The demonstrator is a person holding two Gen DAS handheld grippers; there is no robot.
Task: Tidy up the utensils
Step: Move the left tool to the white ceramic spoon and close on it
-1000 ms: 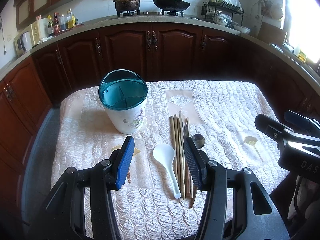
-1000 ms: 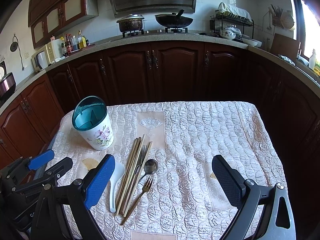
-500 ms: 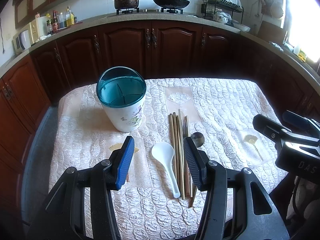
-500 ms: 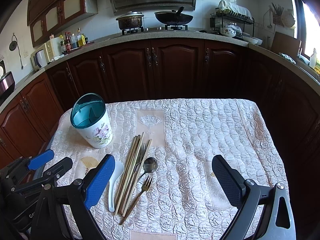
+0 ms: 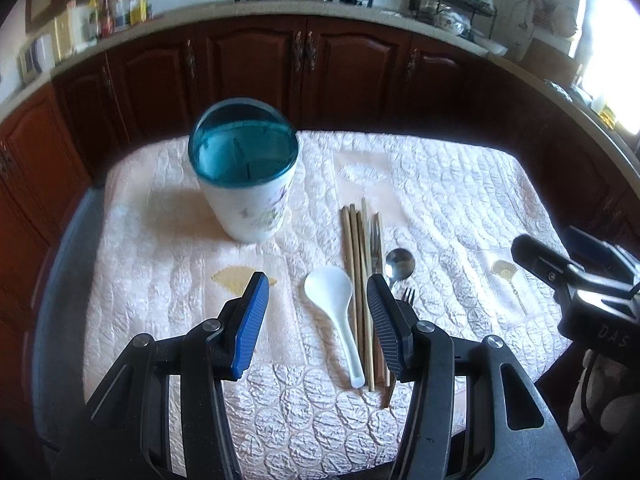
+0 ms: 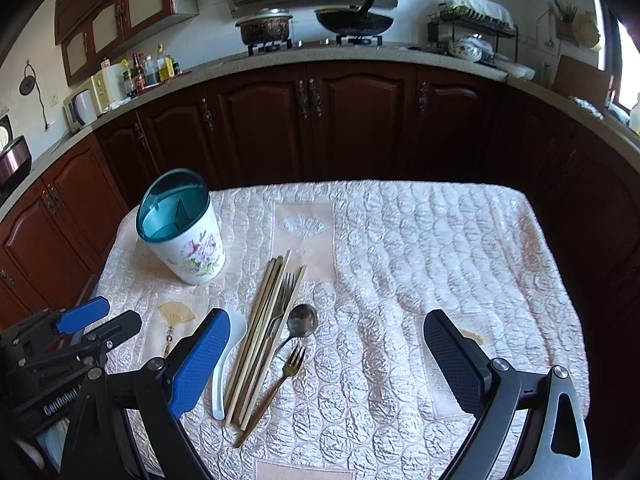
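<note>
A white flowered utensil holder [image 5: 248,184] [image 6: 184,236] with a teal divided insert stands upright at the table's left. To its right lie a white plastic spoon [image 5: 334,312] [image 6: 224,364], several wooden chopsticks [image 5: 356,264] [image 6: 264,328], a metal fork [image 5: 375,244], a metal spoon [image 5: 399,262] [image 6: 300,322] and a small gold fork [image 6: 288,372]. My left gripper [image 5: 318,300] is open, above the white spoon's bowl. My right gripper [image 6: 326,344] is open wide, above the cloth right of the utensils.
A quilted pale cloth [image 6: 420,264] covers the table. Dark wood cabinets [image 6: 312,120] and a counter with pots, bottles and a dish rack run behind. The right gripper shows at the right edge of the left wrist view [image 5: 576,280].
The left gripper has moved forward and slightly left over the table, so the holder and utensils look nearer. The right gripper has edged forward too. Both stay open.
</note>
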